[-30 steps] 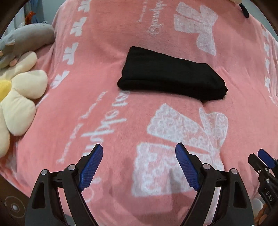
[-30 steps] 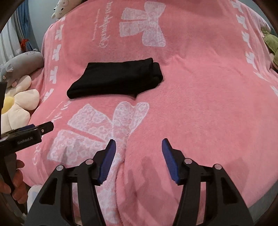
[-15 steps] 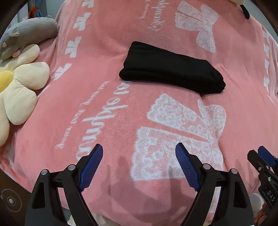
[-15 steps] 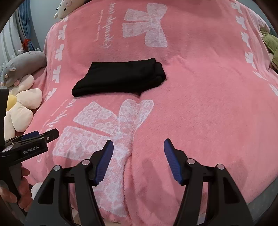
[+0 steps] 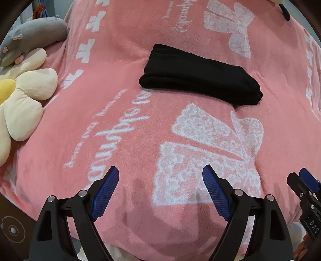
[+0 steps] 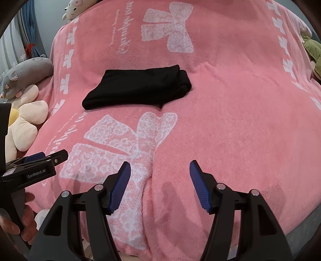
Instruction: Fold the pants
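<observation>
Pants: the black pants (image 5: 200, 77) lie folded into a flat, long bundle on the pink blanket (image 5: 124, 66). In the left wrist view they sit at about 12 o'clock from the claw, a little toward 1, well apart from it. In the right wrist view (image 6: 138, 89) they sit at about 11 o'clock, also well apart.

Fold: layered edges show at the bundle's right end; the left end is a smooth rounded fold.

Left gripper: the left gripper (image 5: 160, 188) is released, its blue pads (image 5: 105, 192) spread wide with only blanket between them. It hangs over the near edge of the bed, touching nothing. From the right wrist view its black body (image 6: 34, 168) shows at 9 o'clock, gripped by a hand (image 6: 18, 224).

Right gripper: the right gripper (image 6: 159, 184) is released too, pads wide apart, grasping nothing, above a crease in the blanket. Its tip (image 5: 303, 186) shows at 3 o'clock to 4 o'clock in the left wrist view.

Blanket: pink plush with white bows (image 6: 124, 144) and white script lettering (image 5: 120, 132); one large bow lies between the pants and both claws.

Flower cushion: a cream cushion (image 5: 22, 100) with a yellow centre lies at 9 o'clock, beside the blanket.

Grey plush: a grey toy animal (image 5: 34, 34) lies at 10 o'clock, touching the cushion.

White plush: a small toy (image 6: 75, 9) sits at 11 o'clock at the far edge.
</observation>
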Demonstrator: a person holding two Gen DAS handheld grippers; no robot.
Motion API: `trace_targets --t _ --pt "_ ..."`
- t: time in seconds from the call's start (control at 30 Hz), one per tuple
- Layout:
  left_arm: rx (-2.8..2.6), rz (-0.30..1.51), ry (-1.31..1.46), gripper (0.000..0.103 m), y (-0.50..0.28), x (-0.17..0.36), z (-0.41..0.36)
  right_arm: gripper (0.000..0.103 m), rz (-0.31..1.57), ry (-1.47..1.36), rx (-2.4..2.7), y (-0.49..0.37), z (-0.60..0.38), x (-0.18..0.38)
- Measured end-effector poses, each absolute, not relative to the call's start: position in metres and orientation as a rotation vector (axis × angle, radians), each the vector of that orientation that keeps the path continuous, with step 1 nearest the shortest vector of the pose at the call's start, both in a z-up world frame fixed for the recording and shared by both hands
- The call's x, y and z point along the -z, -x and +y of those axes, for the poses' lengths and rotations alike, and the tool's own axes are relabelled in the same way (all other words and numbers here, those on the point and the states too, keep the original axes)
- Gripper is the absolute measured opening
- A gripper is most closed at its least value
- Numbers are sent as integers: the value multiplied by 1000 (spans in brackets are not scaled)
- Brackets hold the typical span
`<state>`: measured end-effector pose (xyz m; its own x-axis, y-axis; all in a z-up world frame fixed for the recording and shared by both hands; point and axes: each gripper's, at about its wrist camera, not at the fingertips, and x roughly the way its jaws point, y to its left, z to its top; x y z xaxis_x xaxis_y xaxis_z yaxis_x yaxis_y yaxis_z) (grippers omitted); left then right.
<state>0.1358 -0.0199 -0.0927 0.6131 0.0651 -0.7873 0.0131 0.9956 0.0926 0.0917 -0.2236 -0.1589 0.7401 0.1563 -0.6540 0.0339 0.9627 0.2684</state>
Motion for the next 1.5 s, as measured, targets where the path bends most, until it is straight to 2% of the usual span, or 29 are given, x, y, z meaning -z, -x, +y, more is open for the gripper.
trace_targets --t 0.4,0.83,1.03,1.1,1.5 --pt "-8 917 -55 83 -137 95 -20 60 743 -276 -70 -91 -228 161" --pt "-14 907 -133 83 -138 94 -31 60 752 -276 -74 -92 -226 164" --pt "40 902 -133 87 -136 92 -40 60 752 -275 -74 -93 -226 164" --pt "33 911 -129 92 -138 93 -41 60 750 -275 -71 -92 -225 164" --pt "-5 859 -94 92 -125 94 -36 60 764 -277 -70 -86 -221 169"
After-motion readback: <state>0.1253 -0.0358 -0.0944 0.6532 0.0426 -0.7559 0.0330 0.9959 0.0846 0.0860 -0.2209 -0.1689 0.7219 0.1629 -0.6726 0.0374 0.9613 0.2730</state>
